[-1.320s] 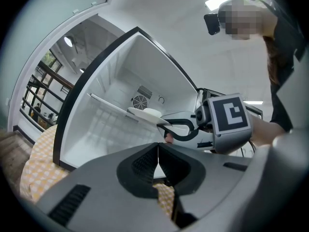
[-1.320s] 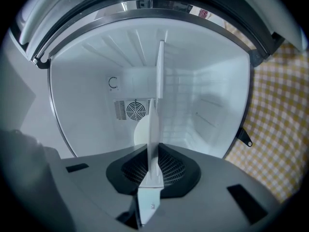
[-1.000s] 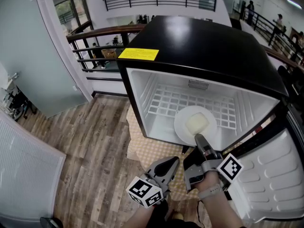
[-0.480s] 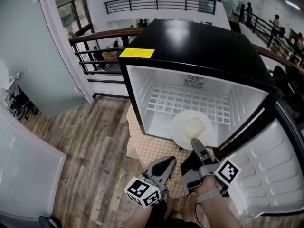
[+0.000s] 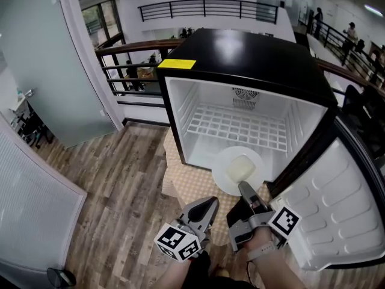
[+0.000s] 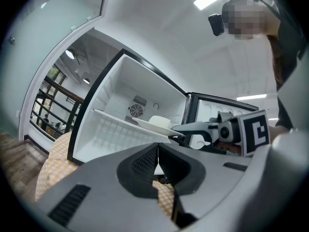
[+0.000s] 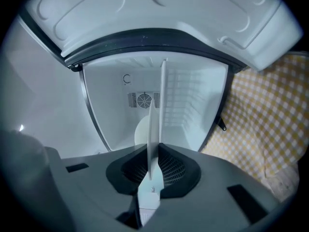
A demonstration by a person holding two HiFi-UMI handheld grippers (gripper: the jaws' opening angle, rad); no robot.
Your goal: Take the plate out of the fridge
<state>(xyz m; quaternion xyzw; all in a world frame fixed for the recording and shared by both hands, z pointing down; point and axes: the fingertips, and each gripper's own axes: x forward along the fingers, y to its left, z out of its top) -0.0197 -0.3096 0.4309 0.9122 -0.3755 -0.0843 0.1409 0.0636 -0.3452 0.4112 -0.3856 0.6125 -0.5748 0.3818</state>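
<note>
Since the earlier frames, the right gripper (image 5: 243,189) has drawn back toward the person, and the plate (image 5: 221,160) has come with it from deeper in the compartment to the front edge.

**Right gripper.** It is clamped on the near rim of the plate. The right gripper view shows the plate (image 7: 155,115) edge-on, pinched between the two pads.

**Left gripper.** The left gripper (image 5: 210,203) hangs low, just beside the right one. Its jaws are pressed together with nothing between them, and it takes no part in the grasp.

**Plate.** It carries a pale block (image 5: 239,168) near its centre. The near part overhangs the front lip of the fridge (image 5: 252,59) while the far part remains inside, ahead of the wire shelf (image 5: 240,128). Whether the plate rests on the shelf or is lifted off it cannot be told.

**Surroundings.** The door (image 5: 337,203) stands wide open at the right. A checked mat (image 5: 189,188) lies under the fridge on the wood floor (image 5: 120,185).

**Step in hand.** By judgement, the withdrawal is partly complete.

**Next move.** The pull should continue straight outward until the far rim clears the lip. The plate is held at one edge only, so it must be kept level or the block may slide.
</note>
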